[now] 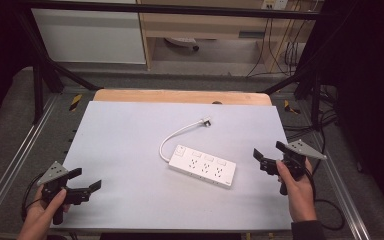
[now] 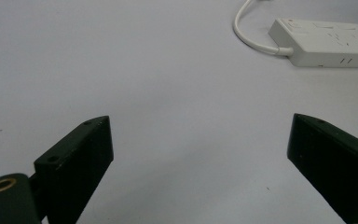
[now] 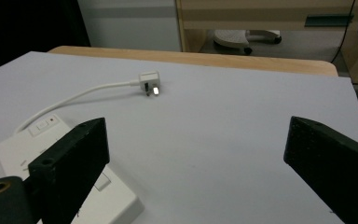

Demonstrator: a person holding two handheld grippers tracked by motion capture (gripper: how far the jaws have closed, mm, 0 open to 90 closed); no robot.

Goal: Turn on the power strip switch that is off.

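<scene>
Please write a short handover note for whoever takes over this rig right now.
Left gripper: jaws open, holding nothing, over the near left part of the white table.
Right gripper: jaws open, holding nothing, at the right edge, just right of the power strip.
Power strip lies flat mid-table; its white cable curves back to the plug, which lies loose toward the far side.
Done: nothing visibly handled yet.
Left: probably approach and grasp the strip or its plug; neither gripper touches them.
</scene>
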